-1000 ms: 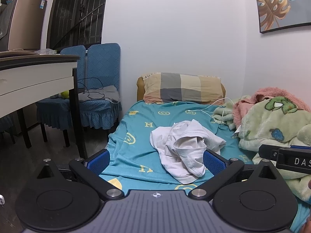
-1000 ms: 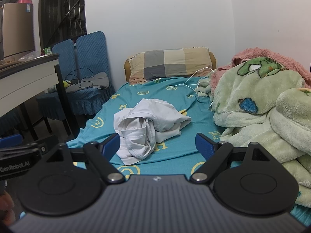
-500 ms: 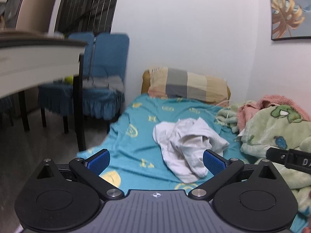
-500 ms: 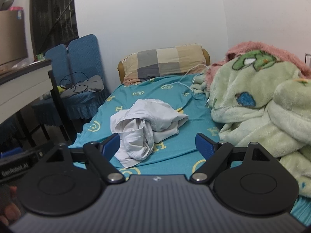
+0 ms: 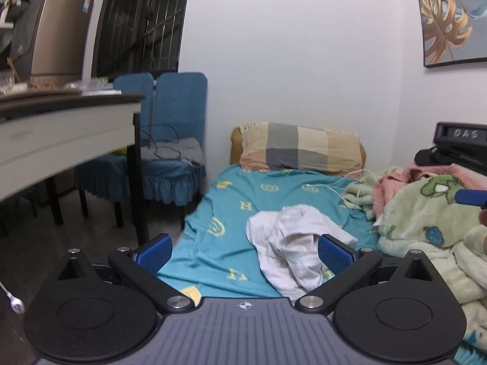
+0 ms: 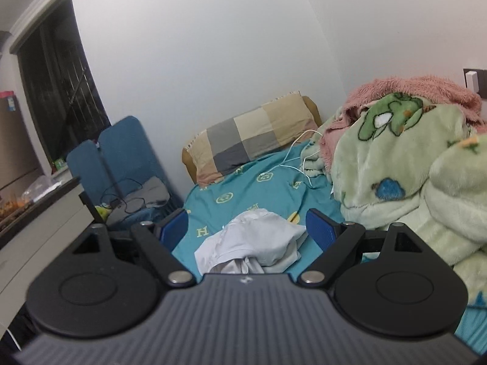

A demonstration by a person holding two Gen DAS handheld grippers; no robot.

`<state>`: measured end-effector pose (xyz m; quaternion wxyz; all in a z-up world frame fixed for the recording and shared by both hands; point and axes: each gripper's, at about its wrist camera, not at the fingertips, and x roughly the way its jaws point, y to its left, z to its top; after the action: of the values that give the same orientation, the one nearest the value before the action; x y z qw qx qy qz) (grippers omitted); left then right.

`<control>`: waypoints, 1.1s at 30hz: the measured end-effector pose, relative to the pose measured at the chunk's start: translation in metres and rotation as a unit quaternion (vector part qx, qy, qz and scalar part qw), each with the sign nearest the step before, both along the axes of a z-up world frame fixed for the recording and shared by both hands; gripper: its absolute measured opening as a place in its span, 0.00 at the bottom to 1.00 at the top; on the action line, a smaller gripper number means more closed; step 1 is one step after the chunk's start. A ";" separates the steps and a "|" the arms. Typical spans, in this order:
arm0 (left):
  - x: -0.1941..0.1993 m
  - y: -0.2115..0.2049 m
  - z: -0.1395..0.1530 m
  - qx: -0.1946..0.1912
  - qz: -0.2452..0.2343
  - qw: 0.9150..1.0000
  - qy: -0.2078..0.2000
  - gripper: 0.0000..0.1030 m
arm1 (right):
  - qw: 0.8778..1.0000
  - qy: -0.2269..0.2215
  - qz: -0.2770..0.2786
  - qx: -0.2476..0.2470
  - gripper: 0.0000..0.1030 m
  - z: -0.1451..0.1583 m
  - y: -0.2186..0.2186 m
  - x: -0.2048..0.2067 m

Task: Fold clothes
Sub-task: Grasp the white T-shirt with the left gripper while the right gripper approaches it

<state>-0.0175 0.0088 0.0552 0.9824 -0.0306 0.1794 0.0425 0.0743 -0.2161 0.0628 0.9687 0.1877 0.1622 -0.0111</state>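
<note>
Item: our left tongs (image 5: 243, 252), blue pads spread wide, released and grasping nothing, held above the foot end of the bed. Item: our right tongs (image 6: 248, 230), likewise spread and empty, tilted and held over the same bed; part of them also shows at the right edge of the left wrist view, a black body lettered "DAS" and one blue pad. Item: one crumpled white garment (image 5: 293, 243), unfolded, lying in a heap near the middle of the teal bedsheet (image 5: 231, 213); it appears between the pads of both tongs, touched by neither. In the right wrist view the garment (image 6: 258, 243) sits just past the tongs' body, its near edge hidden behind it. Item: bedsheet printed with yellow letters and emblems. Item: one checked pillow (image 5: 299, 149) in tan and grey, at the head of the bed against the white wall. Item: a white cable (image 6: 296, 158) trailing across the sheet near the pillow. Item: a pale green plush blanket (image 6: 404, 164) with cartoon figures, heaped along the right side of the bed, a pink blanket (image 6: 411, 88) on top of it. Item: two blue-covered chairs (image 5: 170, 127) left of the bed, dark cords and grey cloth on one seat. Item: a white worktop (image 5: 61, 127) with a dark top at far left. Item: a leaf picture (image 5: 450, 18) on the right wall.
</note>
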 end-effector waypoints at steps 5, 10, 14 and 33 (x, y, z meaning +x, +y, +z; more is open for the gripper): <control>0.032 -0.018 0.007 0.001 -0.004 1.000 0.023 1.00 | 0.999 0.029 -0.006 0.012 0.83 -0.015 -0.027 0.016; 0.094 -0.039 -0.016 0.005 -0.032 0.998 0.058 0.97 | 0.997 0.063 -0.019 0.033 0.83 -0.035 -0.054 0.030; 0.153 -0.058 -0.052 0.006 -0.069 0.994 0.084 0.89 | 0.994 0.085 -0.037 0.051 0.83 -0.065 -0.072 0.039; 0.213 -0.076 -0.121 -0.004 -0.150 0.987 0.049 0.08 | 0.993 0.112 -0.026 0.033 0.83 -0.126 -0.073 0.098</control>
<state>0.1953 -0.0674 -0.0659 0.9676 -0.0049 0.2299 -0.1045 0.1725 -0.2891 -0.0628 0.9370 0.2215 0.2651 -0.0521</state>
